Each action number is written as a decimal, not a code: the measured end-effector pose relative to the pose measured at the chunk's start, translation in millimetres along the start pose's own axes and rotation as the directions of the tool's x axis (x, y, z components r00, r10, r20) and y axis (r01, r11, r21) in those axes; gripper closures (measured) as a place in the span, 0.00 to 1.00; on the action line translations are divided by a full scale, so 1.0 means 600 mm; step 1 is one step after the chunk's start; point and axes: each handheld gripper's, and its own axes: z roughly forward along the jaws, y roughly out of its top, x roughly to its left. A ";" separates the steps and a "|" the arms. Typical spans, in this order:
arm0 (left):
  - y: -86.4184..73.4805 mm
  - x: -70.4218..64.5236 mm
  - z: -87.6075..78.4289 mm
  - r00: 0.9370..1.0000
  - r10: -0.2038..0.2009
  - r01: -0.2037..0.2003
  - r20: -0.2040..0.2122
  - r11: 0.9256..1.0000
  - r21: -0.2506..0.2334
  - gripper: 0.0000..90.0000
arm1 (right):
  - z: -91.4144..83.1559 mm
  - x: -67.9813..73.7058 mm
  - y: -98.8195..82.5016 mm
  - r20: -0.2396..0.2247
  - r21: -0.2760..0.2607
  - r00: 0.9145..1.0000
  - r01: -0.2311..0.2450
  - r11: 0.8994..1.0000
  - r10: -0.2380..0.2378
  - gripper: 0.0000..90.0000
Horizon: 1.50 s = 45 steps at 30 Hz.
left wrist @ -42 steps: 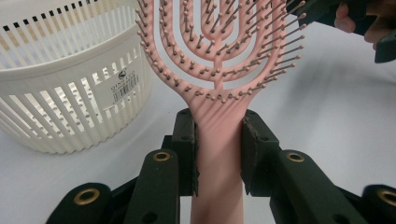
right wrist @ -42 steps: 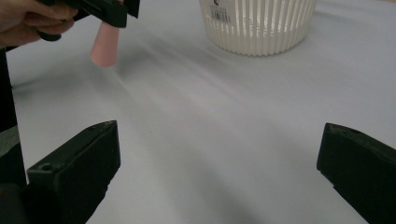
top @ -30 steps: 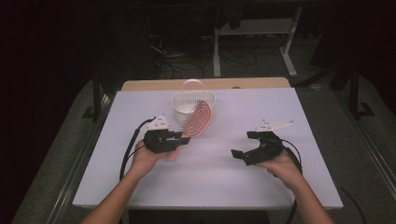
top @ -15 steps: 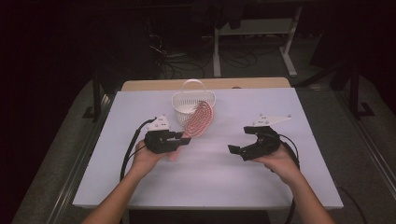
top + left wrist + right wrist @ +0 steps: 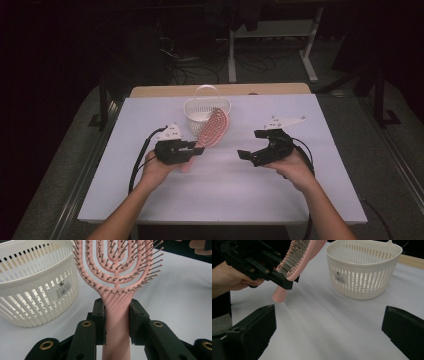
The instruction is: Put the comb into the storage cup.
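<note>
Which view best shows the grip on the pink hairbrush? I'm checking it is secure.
The left gripper view: both pads clamp the hairbrush handle. The right gripper view shows it side-on; the high view, small.

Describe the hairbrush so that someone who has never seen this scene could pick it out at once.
On the white table, find the white slatted basket near the far edge. Just in front of it, the left gripper clamps a pink hairbrush by its handle, its head raised toward the basket. It is the one pink, bristled thing here.
</note>
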 end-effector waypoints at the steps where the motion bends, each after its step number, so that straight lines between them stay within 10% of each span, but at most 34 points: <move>1: 0.000 0.000 0.000 1.000 0.000 0.000 0.000 1.000 0.000 0.79 | 0.001 0.000 0.002 -0.003 -0.002 1.000 0.000 1.000 0.000 0.00; 45: -0.001 -0.003 0.003 1.000 0.012 -0.012 -0.013 1.000 -0.010 0.79 | 0.055 0.018 0.084 -0.073 -0.065 0.997 0.012 0.998 -0.016 0.00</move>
